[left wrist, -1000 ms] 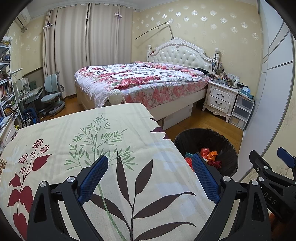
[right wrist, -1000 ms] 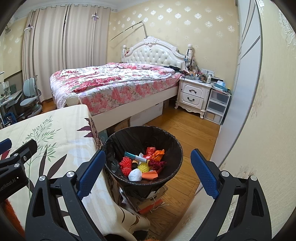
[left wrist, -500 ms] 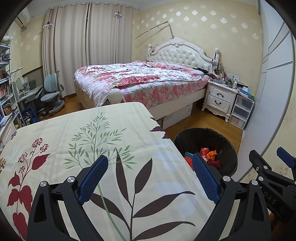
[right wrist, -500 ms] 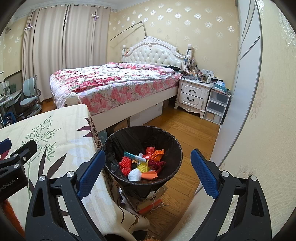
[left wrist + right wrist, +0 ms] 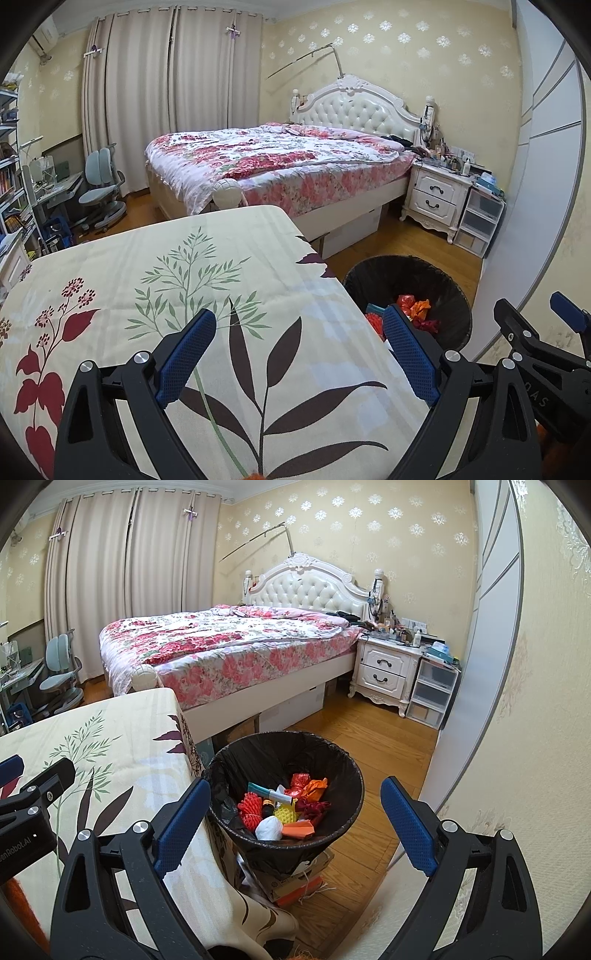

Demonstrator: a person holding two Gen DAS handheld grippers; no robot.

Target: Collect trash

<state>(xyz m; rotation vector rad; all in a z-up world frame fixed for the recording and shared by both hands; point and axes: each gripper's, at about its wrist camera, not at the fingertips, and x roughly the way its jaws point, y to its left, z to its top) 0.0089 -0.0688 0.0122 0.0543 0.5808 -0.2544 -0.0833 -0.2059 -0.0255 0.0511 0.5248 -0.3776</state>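
Note:
A black-lined trash bin [image 5: 343,760] stands on the floor beside the table; it also shows in the left wrist view [image 5: 443,275]. It holds several pieces of trash [image 5: 284,808]: red and orange wrappers, a white ball, a yellow foam net, a small tube. My right gripper [image 5: 295,825] is open and empty, held above the bin's near rim. My left gripper [image 5: 299,354] is open and empty over the table's leaf-print cloth [image 5: 147,280]. No trash shows on the cloth.
A bed [image 5: 273,162] with a floral cover stands behind the table. A white nightstand [image 5: 384,670] and plastic drawers [image 5: 432,690] stand at the right wall. A desk chair [image 5: 99,192] is at far left. Boxes [image 5: 295,882] sit under the bin.

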